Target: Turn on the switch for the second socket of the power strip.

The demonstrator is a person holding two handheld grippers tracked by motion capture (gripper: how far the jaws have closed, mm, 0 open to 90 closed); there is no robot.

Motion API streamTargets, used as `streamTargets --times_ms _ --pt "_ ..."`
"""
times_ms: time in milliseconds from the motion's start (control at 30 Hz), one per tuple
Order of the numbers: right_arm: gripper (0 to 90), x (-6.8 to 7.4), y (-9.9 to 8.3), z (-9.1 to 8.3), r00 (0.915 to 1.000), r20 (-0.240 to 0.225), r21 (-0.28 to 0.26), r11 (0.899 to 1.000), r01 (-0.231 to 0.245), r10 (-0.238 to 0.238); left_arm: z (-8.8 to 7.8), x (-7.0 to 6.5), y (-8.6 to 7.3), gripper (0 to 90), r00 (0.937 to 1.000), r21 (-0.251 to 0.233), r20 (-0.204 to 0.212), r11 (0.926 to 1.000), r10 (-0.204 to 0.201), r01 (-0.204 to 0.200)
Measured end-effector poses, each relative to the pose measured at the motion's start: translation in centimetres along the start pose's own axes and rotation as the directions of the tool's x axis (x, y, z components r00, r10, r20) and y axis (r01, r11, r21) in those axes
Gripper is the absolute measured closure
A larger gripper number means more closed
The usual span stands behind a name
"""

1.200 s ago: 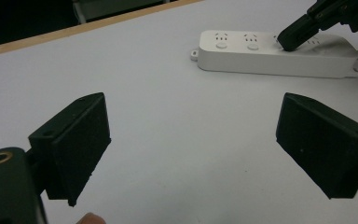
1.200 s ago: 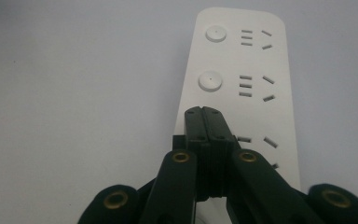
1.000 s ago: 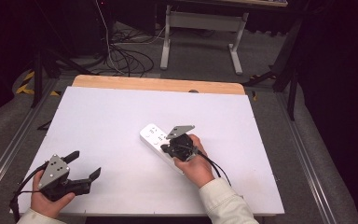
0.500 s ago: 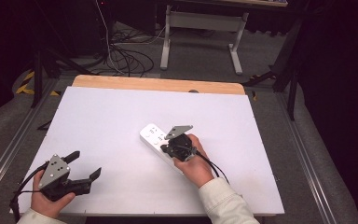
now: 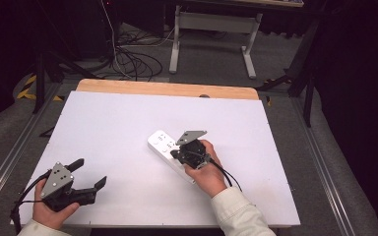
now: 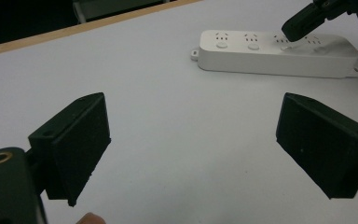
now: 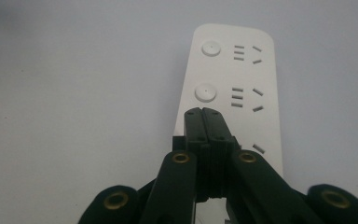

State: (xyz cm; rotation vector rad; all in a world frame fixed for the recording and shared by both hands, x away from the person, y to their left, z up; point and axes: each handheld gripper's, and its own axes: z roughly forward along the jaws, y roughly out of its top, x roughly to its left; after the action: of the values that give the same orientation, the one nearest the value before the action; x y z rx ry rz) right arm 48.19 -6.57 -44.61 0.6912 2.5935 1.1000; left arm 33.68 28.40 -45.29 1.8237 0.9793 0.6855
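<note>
White laminate covers the desk (image 5: 128, 123), with a wooden strip along its far edge. At mid-desk the right tool (image 7: 204, 114), jaws pressed together on nothing, bears tip-down on the white plastic power strip (image 7: 256, 74), apparently at its third round button (hidden beneath the tip). Pressing straight down should keep it from sliding. The left tool (image 6: 191, 140) rests wide apart, well clear, near the front-left corner.
</note>
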Motion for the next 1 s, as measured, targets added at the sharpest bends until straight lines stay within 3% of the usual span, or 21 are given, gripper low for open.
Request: streamTargets --times_ms 433,833,1000 --pt "90.0 1.0 1.0 -2.2 0.9993 -0.011 -0.076 0.996 0.035 -0.036 0.1 0.0 0.0 10.3 1.0000 0.002 -0.001 1.0000 0.004 -0.004" --pt "90.0 0.9 1.0 -4.1 0.9994 -0.029 -0.145 0.989 0.017 -0.021 0.1 0.0 0.0 10.3 1.0000 0.001 0.003 1.0000 0.000 0.000" --pt "90.0 1.0 0.9 -4.5 0.9986 -0.037 -0.150 0.988 0.031 -0.037 0.0 0.0 0.0 10.3 1.0000 -0.001 -0.001 1.0000 0.002 -0.002"
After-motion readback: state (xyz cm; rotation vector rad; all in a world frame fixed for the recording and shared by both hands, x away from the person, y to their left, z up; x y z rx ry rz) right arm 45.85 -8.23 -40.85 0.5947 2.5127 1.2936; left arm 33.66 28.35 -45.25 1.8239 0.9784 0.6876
